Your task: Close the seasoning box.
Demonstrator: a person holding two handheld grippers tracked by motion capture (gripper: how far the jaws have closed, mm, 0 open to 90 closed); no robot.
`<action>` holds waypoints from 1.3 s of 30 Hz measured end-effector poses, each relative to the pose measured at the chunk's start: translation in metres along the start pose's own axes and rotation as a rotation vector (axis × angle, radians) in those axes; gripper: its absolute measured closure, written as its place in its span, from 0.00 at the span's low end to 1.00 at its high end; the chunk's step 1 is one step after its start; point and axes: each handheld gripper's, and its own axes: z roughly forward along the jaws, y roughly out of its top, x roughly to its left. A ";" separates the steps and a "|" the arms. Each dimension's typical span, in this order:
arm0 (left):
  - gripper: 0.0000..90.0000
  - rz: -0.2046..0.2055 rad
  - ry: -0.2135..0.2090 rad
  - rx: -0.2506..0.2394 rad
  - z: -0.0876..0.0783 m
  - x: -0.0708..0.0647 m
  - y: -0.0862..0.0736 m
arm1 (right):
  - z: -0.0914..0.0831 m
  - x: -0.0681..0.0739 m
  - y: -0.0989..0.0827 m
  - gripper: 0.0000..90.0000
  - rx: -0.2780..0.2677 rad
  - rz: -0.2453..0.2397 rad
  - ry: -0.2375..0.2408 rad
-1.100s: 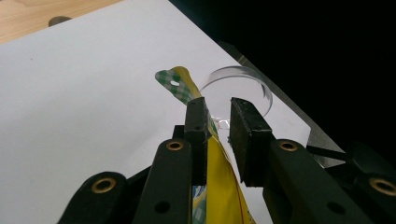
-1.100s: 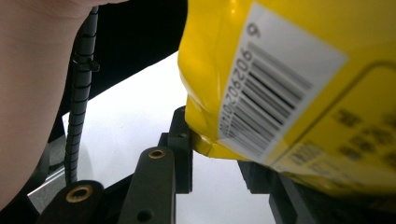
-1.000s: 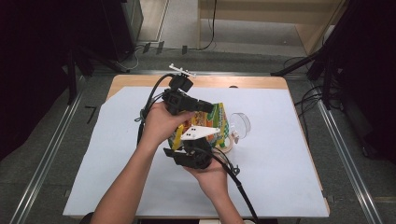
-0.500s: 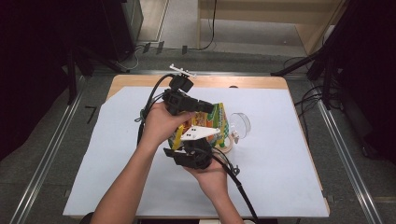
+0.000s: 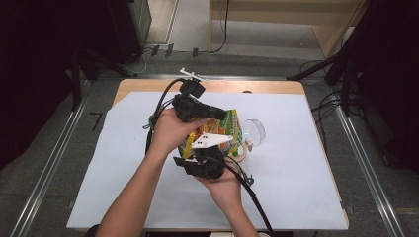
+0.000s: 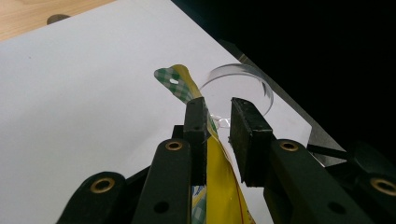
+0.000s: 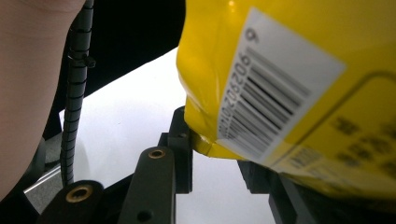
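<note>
**Both grippers on a yellow snack bag beside a clear cup**

Above the middle of the white sheet (image 5: 296, 163) that covers the table (image 5: 148, 88), a yellow snack bag (image 5: 228, 129) is held up between two hand-held grippers. The left gripper (image 5: 217, 114) comes in from the far left. In the left gripper view its jaws straddle the bag's upper edge (image 6: 212, 154): the left pad lies against the film, while a gap shows between the film and the right pad, so whether the pads actually pinch the bag cannot be told. The green-checked corner of the bag (image 6: 177, 84) sticks up just past the jaw tips.

The right gripper (image 5: 210, 155) comes from the near side, with its grey three-cornered plate on top. In the right gripper view, the bag's lower corner (image 7: 205, 140), just under the barcode label (image 7: 275, 88), sits between the two jaws. The bag hides the right jaw's pad, so a firm clamp there cannot be confirmed either.

A clear plastic cup (image 5: 253, 132) lies on the sheet just right of the bag; its round rim (image 6: 243, 81) shows behind the left gripper's jaws. A black cable (image 5: 252, 197) trails from the right gripper toward the near edge.
</note>
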 end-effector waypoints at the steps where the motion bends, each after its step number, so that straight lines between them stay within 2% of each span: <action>1: 0.86 0.000 0.000 0.000 0.000 0.000 0.000 | 0.000 0.000 0.000 0.78 0.000 0.000 0.000; 25: 0.85 -0.005 0.002 0.012 0.001 0.000 0.000 | 0.001 0.001 -0.001 0.78 -0.006 0.011 0.003; 39: 0.85 -0.005 -0.005 0.012 0.001 0.000 0.000 | -0.001 0.002 -0.001 0.78 -0.001 0.000 -0.004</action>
